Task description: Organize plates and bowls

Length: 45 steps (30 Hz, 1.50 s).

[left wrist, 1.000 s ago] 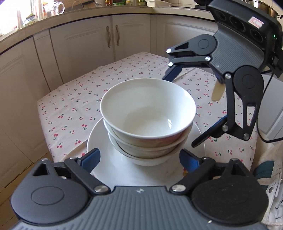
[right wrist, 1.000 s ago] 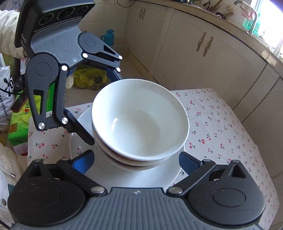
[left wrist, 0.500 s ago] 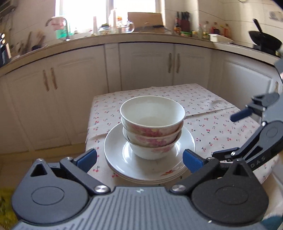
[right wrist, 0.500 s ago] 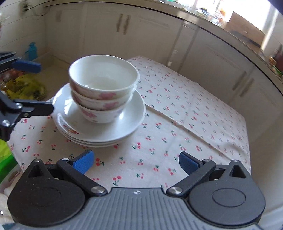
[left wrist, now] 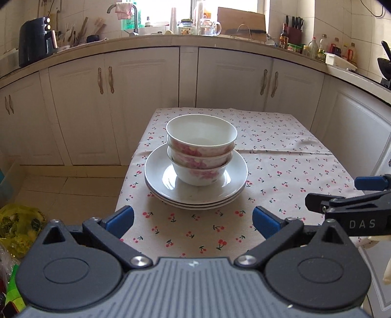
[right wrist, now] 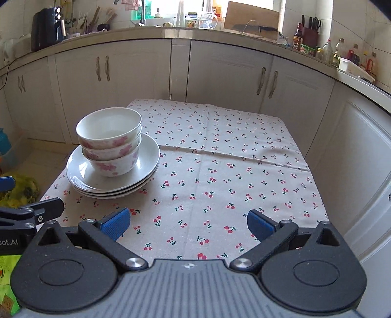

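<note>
Left wrist view: 3 bowls are nesting on 3 stacked plates at the cloth's left edge — seemingly tidied. The left gripper is gaping wide, empty, near them.

Right wrist view: the right gripper is gaping wide too — the stack far-left.

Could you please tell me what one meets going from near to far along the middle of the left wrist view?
Left tool → cherry tablecloth → plates → bowls → cabinets → counter → window.
</note>
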Each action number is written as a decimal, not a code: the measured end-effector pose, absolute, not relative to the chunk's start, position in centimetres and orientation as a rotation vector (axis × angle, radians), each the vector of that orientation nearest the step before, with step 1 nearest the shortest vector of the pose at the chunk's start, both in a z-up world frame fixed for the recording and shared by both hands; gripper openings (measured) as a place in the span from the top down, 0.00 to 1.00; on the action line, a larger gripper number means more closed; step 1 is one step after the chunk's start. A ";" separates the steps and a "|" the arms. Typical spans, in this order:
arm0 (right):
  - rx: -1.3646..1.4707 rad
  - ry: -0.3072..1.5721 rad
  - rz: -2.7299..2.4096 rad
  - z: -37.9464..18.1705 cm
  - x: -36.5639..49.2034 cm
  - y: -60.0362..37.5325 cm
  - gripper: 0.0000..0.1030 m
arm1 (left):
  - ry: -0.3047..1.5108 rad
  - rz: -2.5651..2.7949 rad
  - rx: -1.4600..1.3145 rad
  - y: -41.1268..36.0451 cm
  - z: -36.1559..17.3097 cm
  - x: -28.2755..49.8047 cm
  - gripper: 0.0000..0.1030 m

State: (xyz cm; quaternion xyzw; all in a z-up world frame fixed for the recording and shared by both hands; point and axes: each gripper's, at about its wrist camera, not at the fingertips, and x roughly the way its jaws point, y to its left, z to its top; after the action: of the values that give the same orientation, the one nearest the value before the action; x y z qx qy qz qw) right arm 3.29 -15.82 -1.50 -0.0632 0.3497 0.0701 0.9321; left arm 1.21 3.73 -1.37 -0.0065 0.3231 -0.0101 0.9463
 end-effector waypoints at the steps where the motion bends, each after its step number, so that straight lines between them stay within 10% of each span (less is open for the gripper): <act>1: -0.117 0.708 0.145 -1.3 3.0 -16.0 0.00 | 0.650 -0.019 -0.011 3.6 -1.1 1.0 0.01; 45: -0.103 0.603 0.094 0.8 0.6 -16.2 0.00 | 0.572 -0.012 -0.024 2.9 0.7 -0.6 0.01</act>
State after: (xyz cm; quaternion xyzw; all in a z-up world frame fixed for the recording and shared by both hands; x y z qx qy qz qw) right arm 0.57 -16.22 0.82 -0.0506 0.2969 0.0464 0.9524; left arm -0.59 2.85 0.73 -0.0117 0.2819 -0.0061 0.9594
